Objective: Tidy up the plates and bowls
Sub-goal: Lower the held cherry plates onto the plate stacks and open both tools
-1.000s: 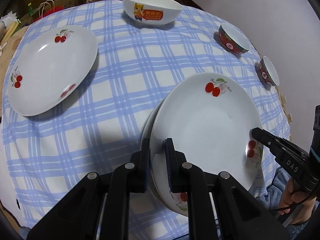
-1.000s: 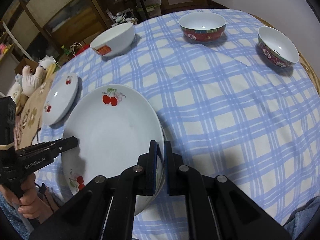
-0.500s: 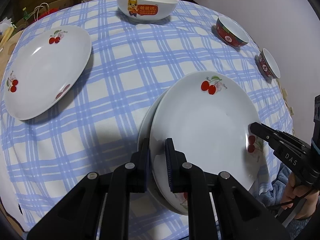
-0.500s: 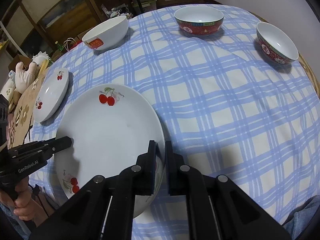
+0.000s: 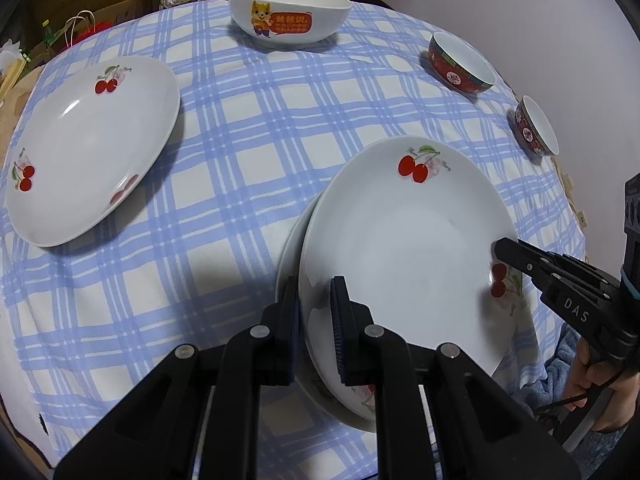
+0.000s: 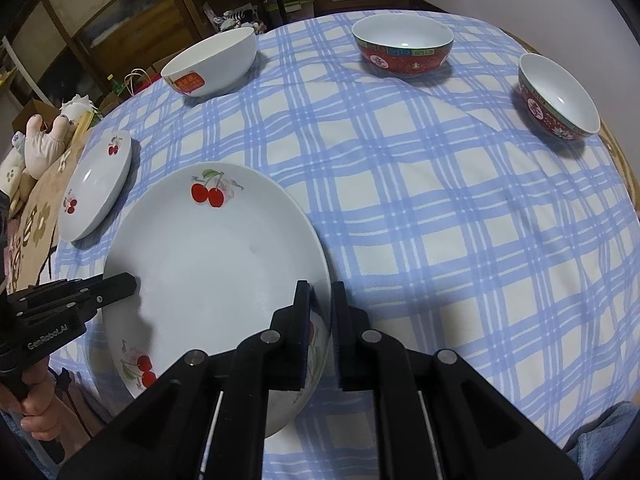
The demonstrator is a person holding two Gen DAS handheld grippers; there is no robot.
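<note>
A white plate with cherry prints (image 5: 400, 248) (image 6: 208, 264) is held from both sides just over the table. My left gripper (image 5: 318, 308) (image 6: 128, 282) is shut on its near-left rim. My right gripper (image 6: 321, 308) (image 5: 504, 250) is shut on the opposite rim, and the thin edge shows between its pads. A second plate (image 5: 285, 268) lies directly underneath, with only its left edge peeking out. A third cherry plate (image 5: 88, 148) (image 6: 96, 184) rests alone further left.
A white bowl with a cartoon print (image 5: 288, 20) (image 6: 212, 62) stands at the far side of the blue checked tablecloth (image 5: 240, 160). Two red-patterned bowls (image 6: 404, 44) (image 6: 560, 96) stand at the far right. A stuffed toy (image 6: 48, 140) lies off the table's left edge.
Both grippers keep their hold on the top plate and have barely shifted. The gap between the right fingers looks a touch wider.
</note>
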